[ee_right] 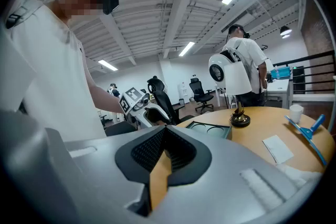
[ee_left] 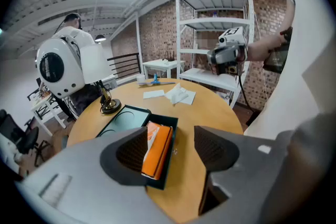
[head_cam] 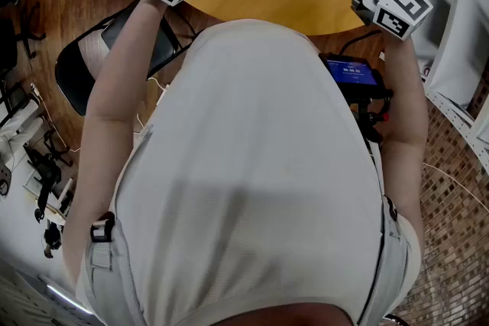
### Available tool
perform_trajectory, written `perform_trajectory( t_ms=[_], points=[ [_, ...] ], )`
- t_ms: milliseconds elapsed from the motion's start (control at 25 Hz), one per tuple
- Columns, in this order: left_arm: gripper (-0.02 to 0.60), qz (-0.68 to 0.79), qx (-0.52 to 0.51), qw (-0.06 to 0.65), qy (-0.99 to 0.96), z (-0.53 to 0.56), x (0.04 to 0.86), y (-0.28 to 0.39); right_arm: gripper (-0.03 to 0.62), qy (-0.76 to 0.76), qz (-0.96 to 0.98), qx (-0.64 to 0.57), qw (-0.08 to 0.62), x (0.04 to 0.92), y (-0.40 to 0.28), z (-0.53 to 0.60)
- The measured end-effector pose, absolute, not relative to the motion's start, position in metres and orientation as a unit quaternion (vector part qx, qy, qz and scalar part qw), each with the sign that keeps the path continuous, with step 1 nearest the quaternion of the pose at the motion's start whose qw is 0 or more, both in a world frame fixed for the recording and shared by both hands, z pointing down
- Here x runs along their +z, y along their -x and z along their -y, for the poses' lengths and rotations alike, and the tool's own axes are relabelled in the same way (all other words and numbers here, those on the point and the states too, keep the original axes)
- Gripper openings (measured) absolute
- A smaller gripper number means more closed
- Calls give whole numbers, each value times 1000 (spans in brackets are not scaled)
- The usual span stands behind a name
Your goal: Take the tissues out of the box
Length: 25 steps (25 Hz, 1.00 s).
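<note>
Two grippers are up and neither is touching anything, so I'd call this the lining-up bit before a pull. The left gripper (ee_left: 170, 140) is tilted down toward the orange tissue box (ee_left: 157, 150), with its jaws fairly wide and nothing pinched. The box lies in a dark tray (ee_left: 123, 119) on the round worktop (ee_left: 215, 113). In the left gripper view it lines up more with the left-hand jaw than with the gap. The right gripper (ee_right: 165, 139) is off to the side near the worktop edge, jaws closed tip to tip on nothing.

A few sheets (ee_left: 179, 95) lie loose at the far side of the worktop, so the job looks partly done.

How I'd do it: nudge the left gripper sideways so the pale strip along the top of the box (looks like tissue to me) sits in the middle of the gap. Then come down and narrow the jaws on the tissue only, not the pack itself. The box looks light and will probably lift with the sheet. I'd rest the closed right gripper on one end to pin it, then pull up and away slowly. Grab too deep and you'll likely drag out a whole wad.
</note>
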State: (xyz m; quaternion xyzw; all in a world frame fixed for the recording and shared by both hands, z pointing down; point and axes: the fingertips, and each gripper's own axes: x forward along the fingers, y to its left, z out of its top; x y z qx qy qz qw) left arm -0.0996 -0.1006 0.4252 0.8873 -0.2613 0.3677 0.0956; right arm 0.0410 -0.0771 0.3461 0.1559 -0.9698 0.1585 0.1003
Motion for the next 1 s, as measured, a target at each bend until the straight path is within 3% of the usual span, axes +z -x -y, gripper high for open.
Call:
perform_trajectory(
  t_ms=[680, 1000],
  points=[
    [414, 110, 560, 89, -817, 144, 522, 95, -2, -201, 957, 188, 94, 357, -70, 85],
    [430, 72, 630, 100, -766, 163, 569, 103, -2, -235, 945, 208, 86, 364, -90, 90]
  ],
)
